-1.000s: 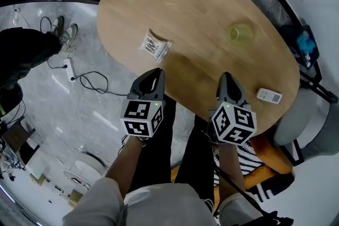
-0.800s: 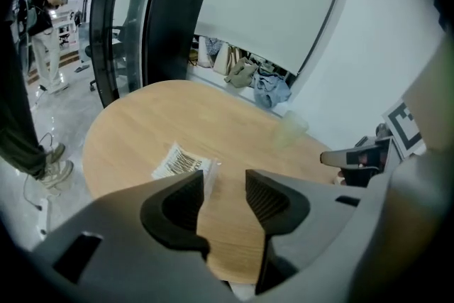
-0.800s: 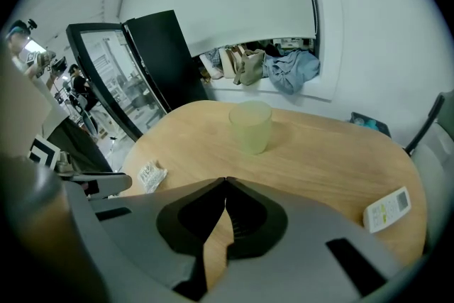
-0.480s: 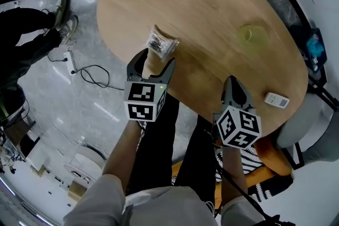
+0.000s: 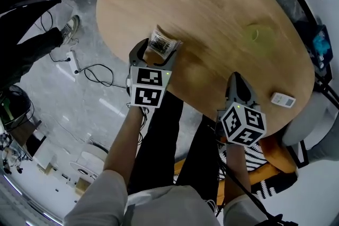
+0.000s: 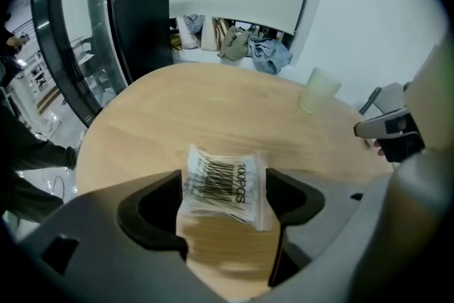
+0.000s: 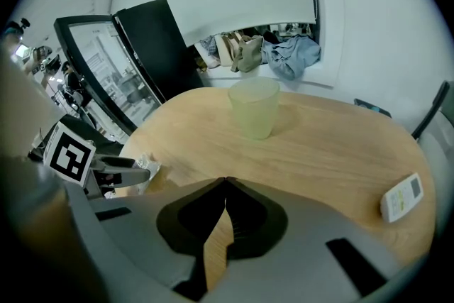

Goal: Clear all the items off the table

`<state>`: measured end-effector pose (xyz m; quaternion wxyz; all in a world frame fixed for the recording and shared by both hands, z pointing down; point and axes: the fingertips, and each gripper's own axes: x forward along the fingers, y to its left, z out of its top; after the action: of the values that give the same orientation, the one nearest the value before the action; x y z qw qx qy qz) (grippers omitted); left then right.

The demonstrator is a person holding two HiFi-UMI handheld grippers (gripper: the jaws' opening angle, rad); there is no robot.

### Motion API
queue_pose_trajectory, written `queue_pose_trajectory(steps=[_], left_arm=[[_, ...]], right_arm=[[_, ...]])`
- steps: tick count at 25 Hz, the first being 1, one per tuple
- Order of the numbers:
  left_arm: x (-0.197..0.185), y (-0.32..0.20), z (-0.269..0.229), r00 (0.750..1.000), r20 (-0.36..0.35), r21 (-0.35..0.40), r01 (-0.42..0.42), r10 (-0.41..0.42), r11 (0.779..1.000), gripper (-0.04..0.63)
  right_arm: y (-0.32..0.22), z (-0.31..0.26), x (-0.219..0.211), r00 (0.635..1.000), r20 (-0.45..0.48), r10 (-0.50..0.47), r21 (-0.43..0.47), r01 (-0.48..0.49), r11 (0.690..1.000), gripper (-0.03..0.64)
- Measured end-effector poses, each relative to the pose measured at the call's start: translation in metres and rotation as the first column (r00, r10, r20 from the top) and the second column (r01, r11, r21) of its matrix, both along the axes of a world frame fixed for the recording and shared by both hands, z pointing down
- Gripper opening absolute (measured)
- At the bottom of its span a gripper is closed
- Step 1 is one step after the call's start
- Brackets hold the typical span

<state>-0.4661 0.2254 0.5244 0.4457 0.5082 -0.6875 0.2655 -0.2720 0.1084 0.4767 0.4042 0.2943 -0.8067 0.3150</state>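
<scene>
Well, left gripper [image 5: 157,53]: my jaws, just opening wide, straddle the clear plastic barcoded packet [image 6: 223,181], unclamped.
Packet place: oval wooden table [image 5: 212,2], 9 o'clock edge, head view.
Right gripper [image 7: 225,184]: jaws together, empty.

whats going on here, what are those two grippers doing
A person with a gripper in each hand is clearing a wooden table. The left gripper, whose jaws have just been opening, straddles a clear packet of cotton swabs, not yet clamped. The right gripper is shut and empty. A pale green cup and a white remote wait on the table.
</scene>
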Motion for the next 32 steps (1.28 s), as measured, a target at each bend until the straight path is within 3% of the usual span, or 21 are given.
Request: queue_pose_trajectory(steps=[14, 28, 32], left_arm=[[-0.002, 0.006, 0.017, 1.0, -0.011, -0.082, -0.024, 0.023, 0.996, 0.359], [0.002, 0.0, 0.005, 0.997, -0.061, -0.052, 0.033, -0.036, 0.998, 0.319], [0.017, -0.007, -0.006, 0.998, -0.055, -0.045, -0.003, 0.001, 0.999, 0.319]], right_arm=[[-0.003, 0.002, 0.003, 0.999, 0.007, 0.032, -0.002, -0.032, 1.0, 0.024], [-0.008, -0.009, 0.032, 0.995, 0.019, 0.097, 0.018, -0.097, 0.995, 0.025], [-0.013, -0.015, 0.052, 0.989, 0.023, 0.146, 0.032, -0.147, 0.989, 0.025]])
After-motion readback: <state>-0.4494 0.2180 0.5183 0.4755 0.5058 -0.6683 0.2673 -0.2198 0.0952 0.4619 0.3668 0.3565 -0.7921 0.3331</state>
